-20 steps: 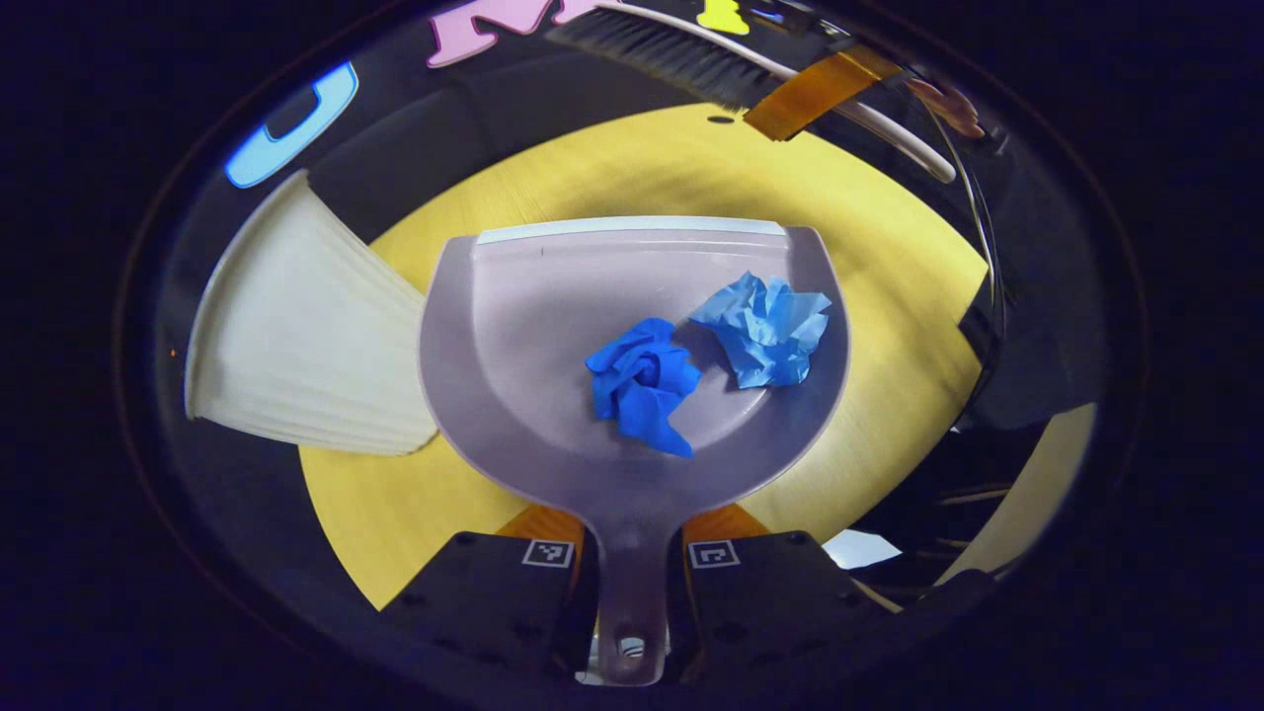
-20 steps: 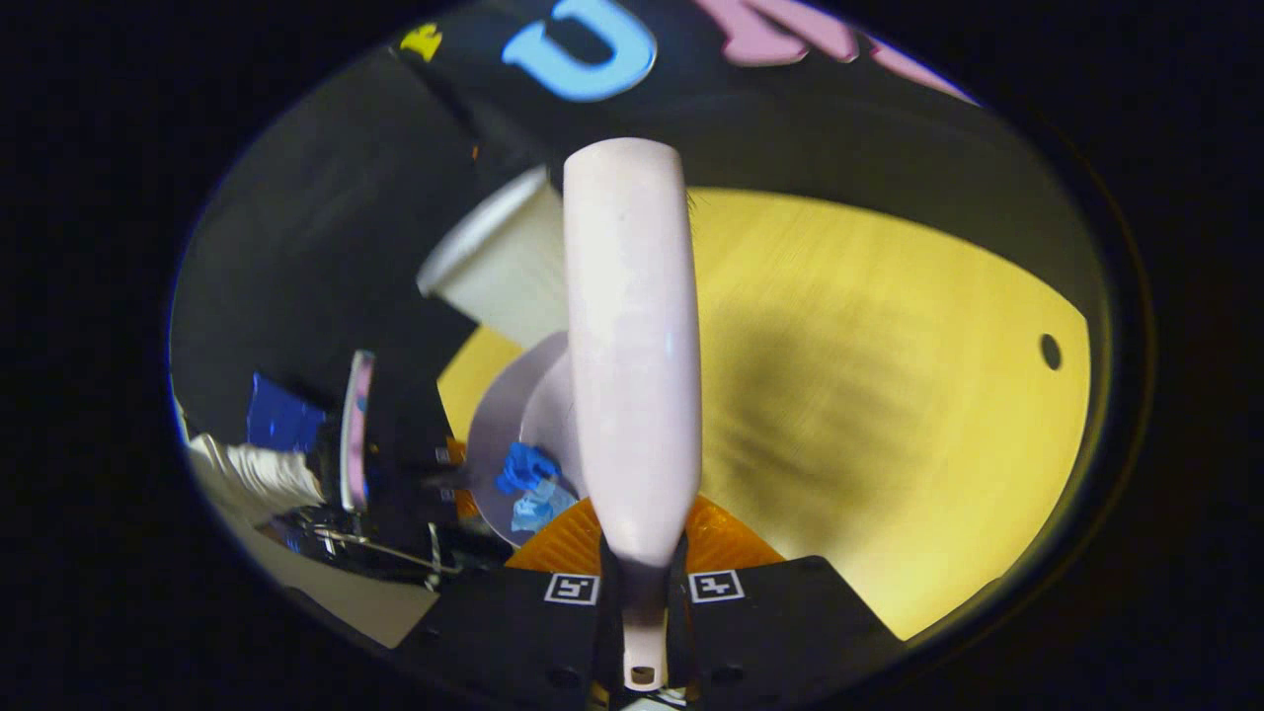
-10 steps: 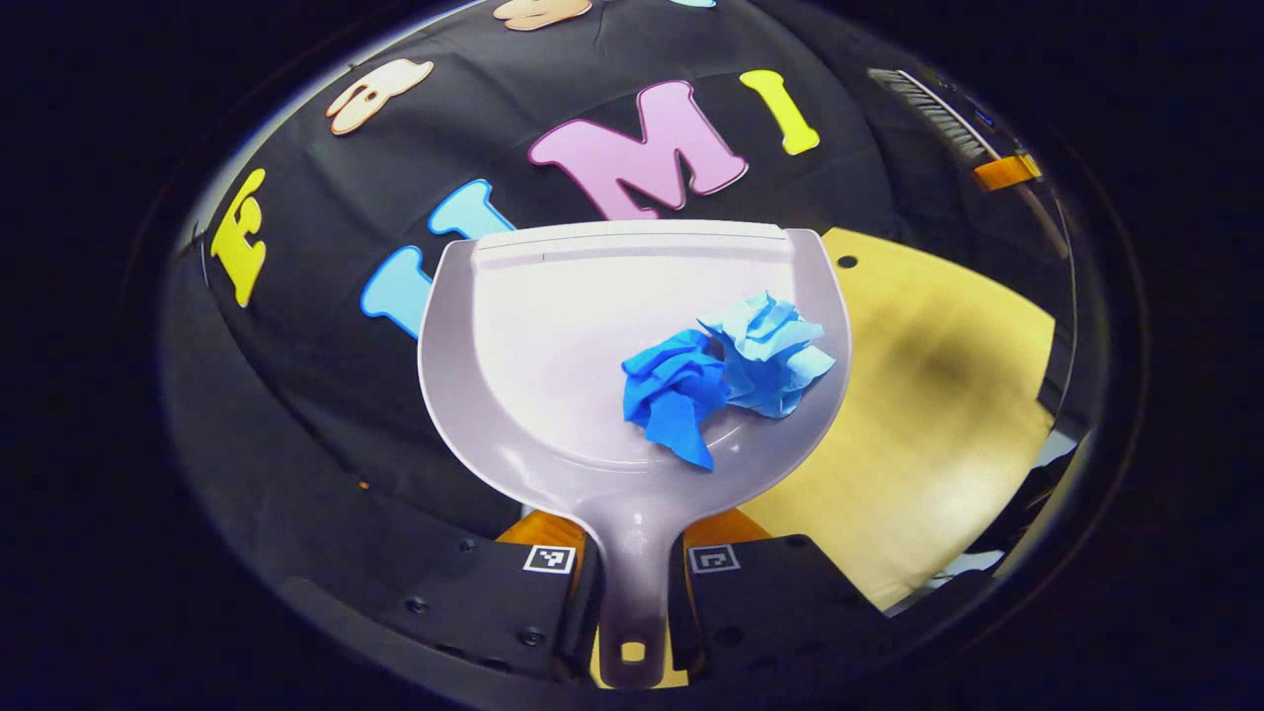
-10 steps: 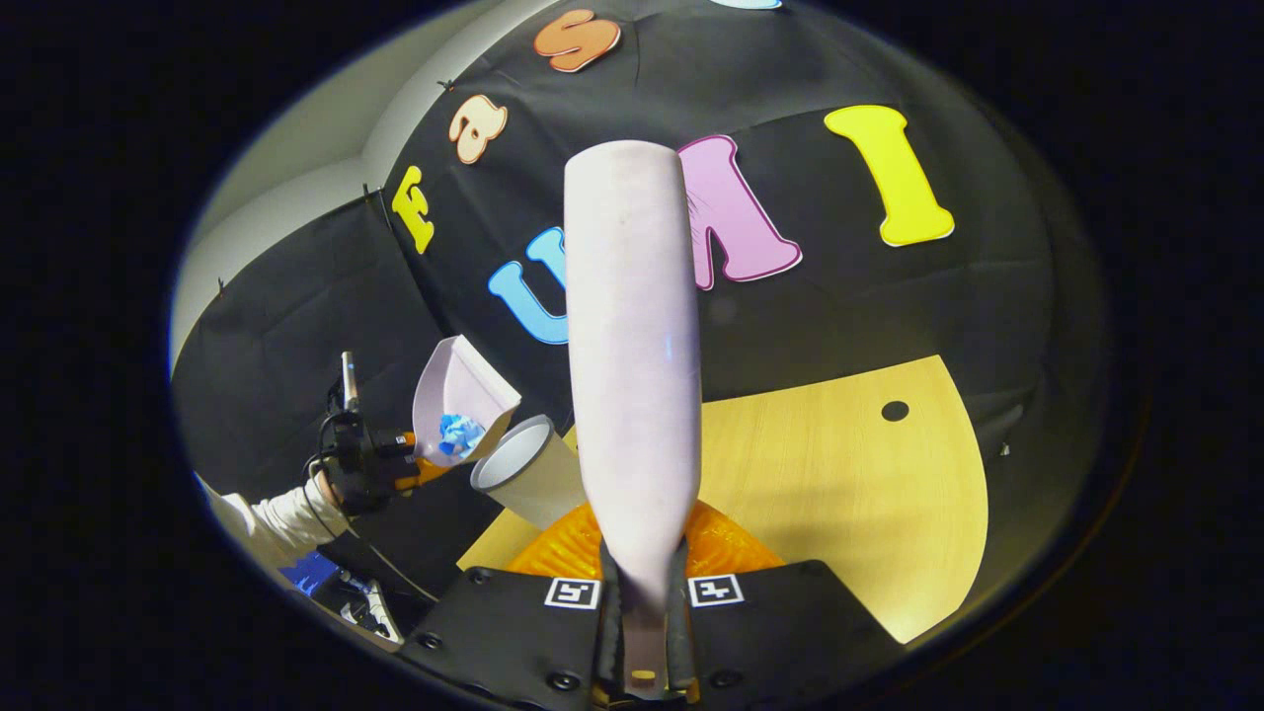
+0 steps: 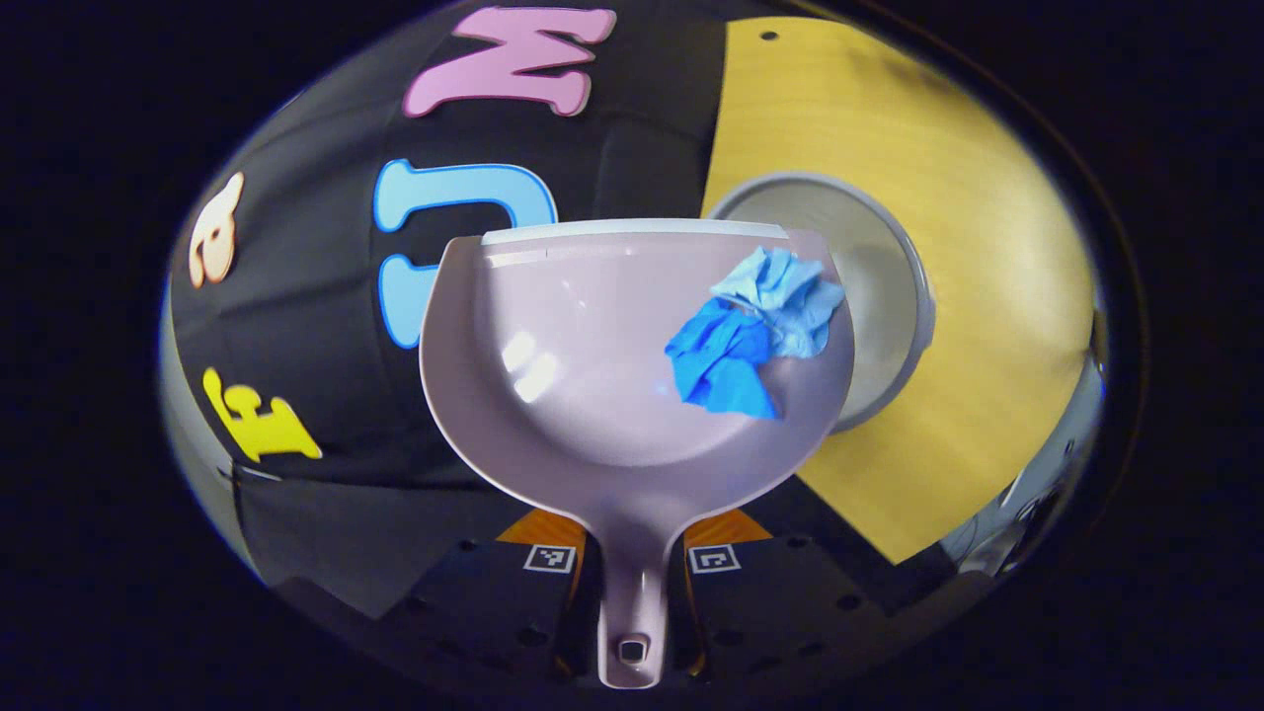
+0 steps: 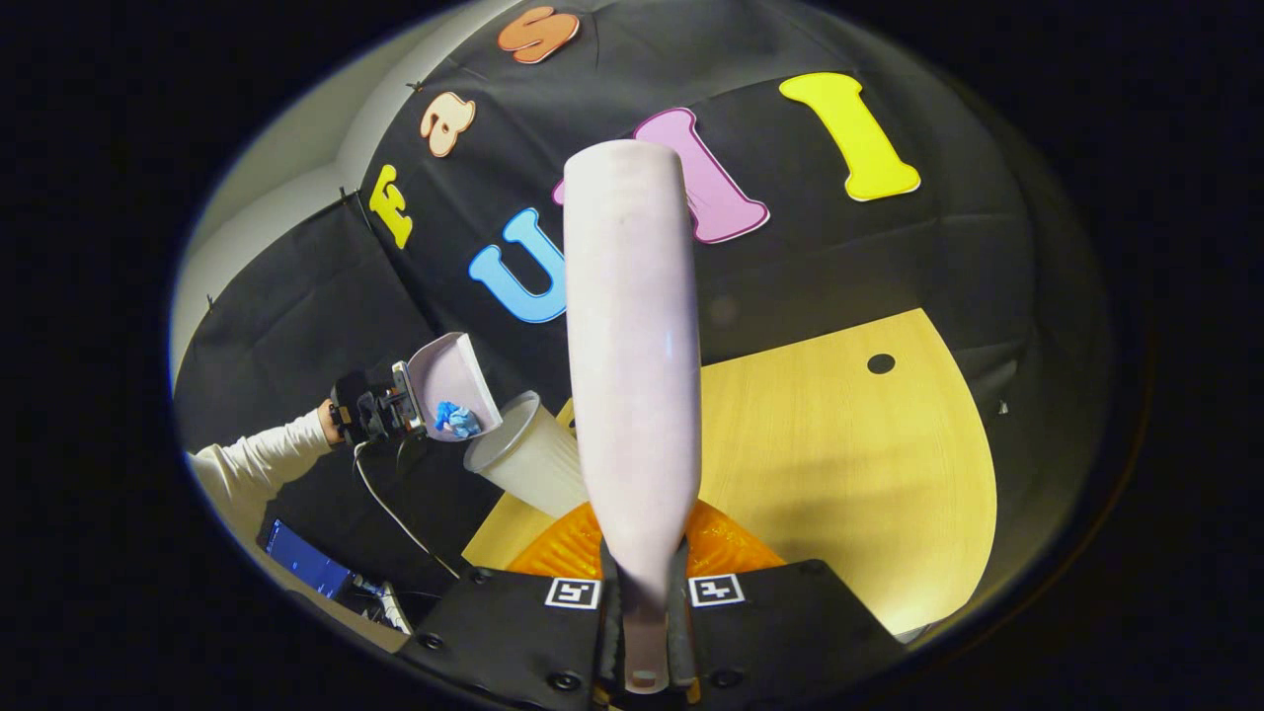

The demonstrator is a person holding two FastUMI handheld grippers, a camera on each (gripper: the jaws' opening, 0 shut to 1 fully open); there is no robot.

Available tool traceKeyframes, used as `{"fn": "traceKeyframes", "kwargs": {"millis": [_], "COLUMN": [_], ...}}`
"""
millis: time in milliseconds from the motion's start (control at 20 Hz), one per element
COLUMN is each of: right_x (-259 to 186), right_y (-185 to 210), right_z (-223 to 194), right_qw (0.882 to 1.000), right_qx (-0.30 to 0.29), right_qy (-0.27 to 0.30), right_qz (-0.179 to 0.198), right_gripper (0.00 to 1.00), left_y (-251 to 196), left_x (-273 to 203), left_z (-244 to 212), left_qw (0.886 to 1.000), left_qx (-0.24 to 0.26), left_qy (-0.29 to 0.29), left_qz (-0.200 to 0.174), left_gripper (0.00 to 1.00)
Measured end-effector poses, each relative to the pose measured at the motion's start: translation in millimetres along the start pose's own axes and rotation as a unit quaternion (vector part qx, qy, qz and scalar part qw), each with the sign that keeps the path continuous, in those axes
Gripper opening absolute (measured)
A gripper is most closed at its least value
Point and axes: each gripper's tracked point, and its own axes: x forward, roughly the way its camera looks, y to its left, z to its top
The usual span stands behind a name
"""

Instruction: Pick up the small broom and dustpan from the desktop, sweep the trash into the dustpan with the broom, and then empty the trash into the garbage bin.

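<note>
Light yellow wood-grain tabletop (image 6: pixel 839 444), rounded outline, one small dark round hole (image 6: pixel 881 363) near its far edge, by the black cloth wall. In the left gripper view the tabletop (image 5: pixel 987 296) takes the right side, hole (image 5: pixel 768 36) at the top. Standing on it: a pale ribbed garbage bin (image 6: pixel 528 454), at the tabletop's left corner in the right gripper view, flaring toward its open rim. Left gripper view looks down into the bin (image 5: pixel 894 296), grey round rim, inside looks bare as far as visible. Soft shadow on the wood at the near right in the right gripper view.
</note>
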Motion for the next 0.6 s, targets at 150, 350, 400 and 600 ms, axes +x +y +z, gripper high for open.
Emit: {"fn": "traceKeyframes", "kwargs": {"millis": [150, 350, 400, 600], "right_x": [10.5, 22.8, 26.0, 20.5], "right_y": [10.4, 19.7, 20.5, 30.5], "right_z": [-5.0, -11.2, -12.5, 10.2], "right_qw": [1.000, 1.000, 0.999, 0.999], "right_qx": [-0.001, -0.010, -0.012, -0.017], "right_qy": [0.011, 0.027, 0.030, 0.017], "right_qz": [0.001, -0.004, -0.007, -0.040], "right_gripper": [0.17, 0.18, 0.17, 0.18], "left_y": [0.4, -6.5, -8.6, 22.8], "left_x": [2.1, -6.0, -6.7, -69.0], "left_z": [-7.5, 3.6, 1.0, 33.5], "left_qw": [0.994, 0.977, 0.982, 0.986], "left_qx": [0.104, 0.193, 0.166, -0.094], "left_qy": [0.027, 0.021, 0.014, -0.095], "left_qz": [0.025, 0.091, 0.087, 0.103], "left_gripper": [0.26, 0.24, 0.24, 0.25]}}
